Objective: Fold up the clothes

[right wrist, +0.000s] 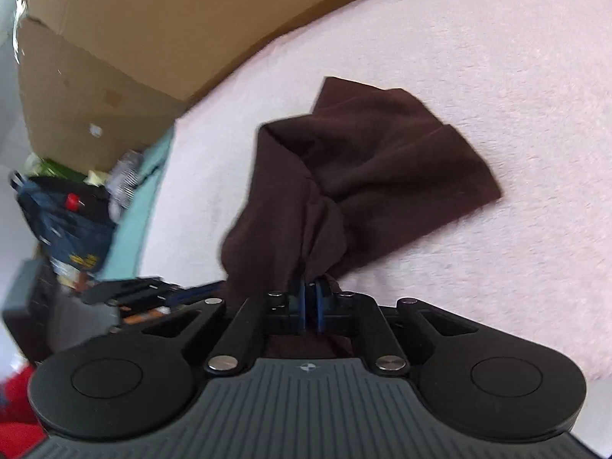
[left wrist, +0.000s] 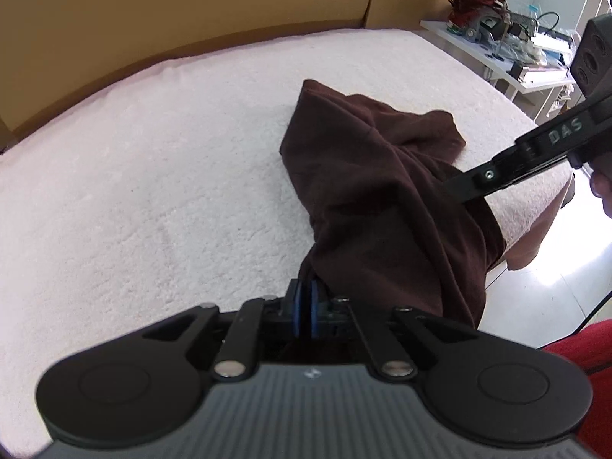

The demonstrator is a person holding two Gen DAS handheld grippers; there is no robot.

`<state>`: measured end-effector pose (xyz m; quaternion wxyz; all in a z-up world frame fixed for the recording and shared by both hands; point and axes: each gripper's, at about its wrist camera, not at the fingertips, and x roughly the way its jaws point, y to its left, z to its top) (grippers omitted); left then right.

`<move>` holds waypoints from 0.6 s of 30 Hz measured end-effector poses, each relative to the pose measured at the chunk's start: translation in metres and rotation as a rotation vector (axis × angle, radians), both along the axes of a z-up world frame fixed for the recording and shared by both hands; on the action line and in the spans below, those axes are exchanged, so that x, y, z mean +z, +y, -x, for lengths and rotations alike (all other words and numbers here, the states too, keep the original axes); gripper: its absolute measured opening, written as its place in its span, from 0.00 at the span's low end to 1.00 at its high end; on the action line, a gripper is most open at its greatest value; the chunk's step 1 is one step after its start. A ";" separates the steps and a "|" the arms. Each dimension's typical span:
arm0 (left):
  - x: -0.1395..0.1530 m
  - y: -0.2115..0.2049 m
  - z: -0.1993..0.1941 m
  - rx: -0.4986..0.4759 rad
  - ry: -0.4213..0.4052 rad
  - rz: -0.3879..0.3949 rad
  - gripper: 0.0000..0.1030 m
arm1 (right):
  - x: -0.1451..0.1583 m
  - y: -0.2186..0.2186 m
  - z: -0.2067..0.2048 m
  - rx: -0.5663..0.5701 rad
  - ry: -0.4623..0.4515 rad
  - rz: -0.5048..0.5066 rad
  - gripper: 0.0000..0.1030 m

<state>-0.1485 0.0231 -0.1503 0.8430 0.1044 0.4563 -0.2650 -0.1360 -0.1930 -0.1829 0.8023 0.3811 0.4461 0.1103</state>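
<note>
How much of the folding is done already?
Hardly any. The brown garment is bunched and creased on the white fleece blanket, with no tidy fold visible. The left gripper and right gripper each pinch an edge, lifting it. Spreading and folding remain.

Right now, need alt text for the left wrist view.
The left gripper, shut, pinches the near edge of a dark brown garment lying on a white fleecy cover. The right gripper reaches in from the right onto the same cloth.

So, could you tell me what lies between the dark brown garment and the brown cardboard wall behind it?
Only bare fluffy white blanket separates the dark brown garment from the brown cardboard wall, shown in both wrist views.
</note>
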 end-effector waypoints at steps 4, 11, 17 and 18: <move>0.034 0.022 -0.010 0.081 -0.040 0.080 0.00 | 0.051 -0.013 0.006 -0.092 -0.107 -0.170 0.06; 0.095 0.058 -0.044 0.155 -0.156 0.179 0.00 | 0.132 -0.044 -0.017 -0.224 -0.287 -0.211 0.06; 0.037 0.050 -0.037 0.009 0.046 0.100 0.30 | 0.167 -0.062 -0.036 -0.362 -0.410 -0.028 0.01; 0.034 0.047 -0.035 0.001 0.052 0.095 0.29 | 0.170 -0.062 -0.039 -0.373 -0.381 0.073 0.06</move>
